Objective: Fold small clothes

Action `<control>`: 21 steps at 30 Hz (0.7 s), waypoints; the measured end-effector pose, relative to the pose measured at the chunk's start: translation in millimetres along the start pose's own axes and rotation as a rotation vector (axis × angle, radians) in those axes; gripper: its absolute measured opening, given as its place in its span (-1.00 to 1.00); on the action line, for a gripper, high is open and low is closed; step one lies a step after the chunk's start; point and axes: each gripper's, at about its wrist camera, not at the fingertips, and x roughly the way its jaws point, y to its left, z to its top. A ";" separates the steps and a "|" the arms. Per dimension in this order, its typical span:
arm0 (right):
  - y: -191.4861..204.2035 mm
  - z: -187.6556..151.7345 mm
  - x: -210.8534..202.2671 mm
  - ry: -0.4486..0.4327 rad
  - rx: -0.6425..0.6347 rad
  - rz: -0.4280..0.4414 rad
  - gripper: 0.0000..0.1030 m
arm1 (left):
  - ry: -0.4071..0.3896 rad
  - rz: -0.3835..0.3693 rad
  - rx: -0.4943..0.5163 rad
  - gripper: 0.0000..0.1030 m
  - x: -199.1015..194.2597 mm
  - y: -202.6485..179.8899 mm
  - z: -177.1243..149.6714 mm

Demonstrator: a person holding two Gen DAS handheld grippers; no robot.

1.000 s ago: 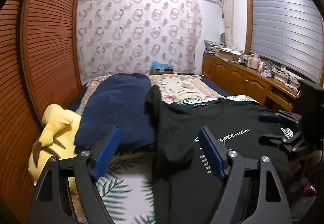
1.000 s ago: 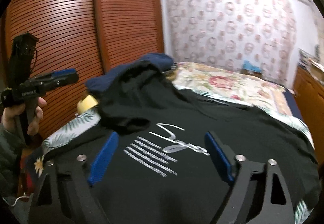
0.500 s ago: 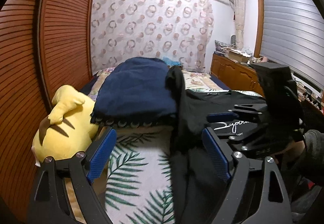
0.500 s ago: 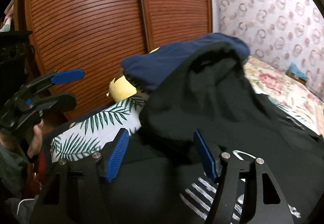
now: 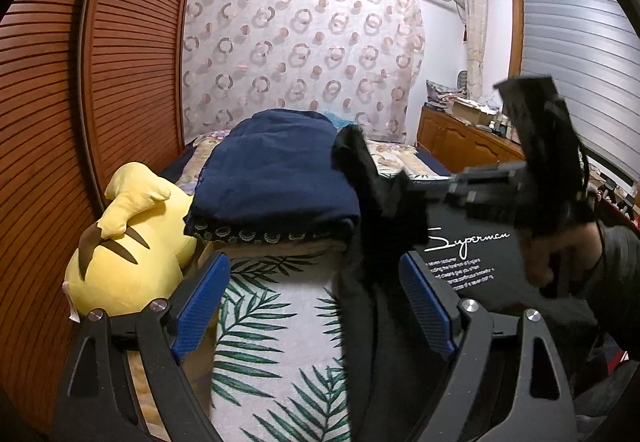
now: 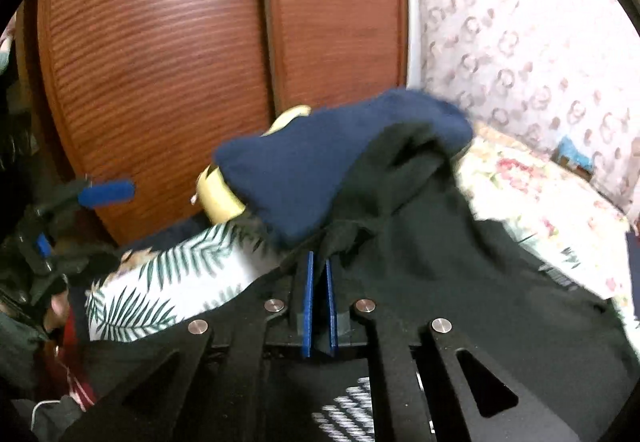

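Observation:
A black T-shirt (image 5: 472, 242) with white script lies spread on the bed, its left sleeve (image 5: 360, 170) bunched up against a folded navy blanket (image 5: 276, 178). My right gripper (image 6: 319, 262) is shut, its blue pads pinching a fold of that black sleeve (image 6: 400, 170). The left wrist view shows the same gripper (image 5: 404, 182) held by a hand at the right, drawing the fabric up. My left gripper (image 5: 314, 266) is open above the leaf-print sheet (image 5: 272, 322), the shirt's left edge below its right finger, not touched.
A yellow plush toy (image 5: 124, 242) lies at the bed's left edge beside slatted wooden wardrobe doors (image 5: 80, 82). A wooden cabinet (image 5: 460, 146) with clutter runs along the right wall. A patterned curtain hangs at the far end.
My right gripper swung left across the shirt to the sleeve and went from open to shut on it. My left gripper dropped lower and closer to the bed, still open.

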 end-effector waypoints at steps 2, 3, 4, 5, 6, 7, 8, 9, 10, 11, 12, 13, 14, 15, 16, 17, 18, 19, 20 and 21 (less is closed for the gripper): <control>-12.6 5.3 -9.2 -0.016 0.008 -0.039 -0.89 | -0.001 -0.006 -0.001 0.69 0.7 -2.6 0.8; -19.0 6.5 -10.7 -0.019 0.010 -0.061 -0.89 | 0.001 -0.008 0.000 0.69 1.2 -4.8 0.8; -26.6 7.8 -11.0 -0.017 0.013 -0.092 -0.89 | 0.003 -0.011 0.002 0.69 2.1 -6.4 0.8; -34.0 9.8 -9.4 -0.011 0.023 -0.117 -0.89 | 0.005 -0.013 0.005 0.69 2.3 -7.8 1.0; -44.8 11.2 -7.7 -0.005 0.045 -0.140 -0.89 | 0.008 -0.014 0.009 0.69 3.1 -9.4 1.0; -49.0 13.4 -5.7 -0.001 0.059 -0.154 -0.90 | 0.009 -0.014 0.010 0.69 2.8 -10.2 1.9; -56.6 15.1 -2.7 0.007 0.069 -0.178 -0.90 | 0.011 -0.016 0.012 0.69 3.4 -11.3 2.0; -60.2 17.3 -0.4 0.017 0.076 -0.200 -0.90 | 0.012 -0.017 0.012 0.69 3.9 -12.1 2.1; -65.9 19.1 3.8 0.033 0.092 -0.225 -0.90 | 0.012 -0.017 0.011 0.69 4.3 -11.6 2.0; -69.3 21.7 9.9 0.049 0.110 -0.251 -0.90 | 0.013 -0.019 0.010 0.69 4.7 -11.9 1.6; -74.7 22.3 15.0 0.063 0.130 -0.282 -0.90 | 0.014 -0.020 0.009 0.69 5.1 -12.1 1.5; -77.1 21.7 16.8 0.075 0.151 -0.313 -0.90 | 0.017 -0.023 0.008 0.69 6.0 -13.0 1.4; -81.0 21.0 18.1 0.078 0.170 -0.337 -0.90 | 0.019 -0.023 0.009 0.69 7.1 -13.5 1.3; -79.5 22.5 16.5 0.075 0.181 -0.353 -0.89 | 0.022 -0.022 0.011 0.69 8.2 -13.7 1.2; -78.6 20.6 15.8 0.066 0.186 -0.355 -0.89 | 0.025 -0.021 0.014 0.69 9.4 -14.7 1.0; -75.3 19.4 17.5 0.059 0.192 -0.352 -0.81 | 0.027 -0.022 0.014 0.69 10.2 -15.2 1.0; -72.1 15.3 17.2 0.055 0.199 -0.341 -0.74 | 0.029 -0.022 0.015 0.69 10.8 -15.8 1.0; -68.8 11.8 16.1 0.055 0.202 -0.328 -0.59 | 0.031 -0.023 0.015 0.69 11.5 -16.6 0.7; -64.8 6.0 14.7 0.058 0.205 -0.309 -0.50 | 0.033 -0.022 0.016 0.69 12.0 -17.8 0.6; -62.0 -1.1 10.1 0.060 0.203 -0.289 -0.46 | 0.033 -0.021 0.016 0.69 12.3 -18.7 0.6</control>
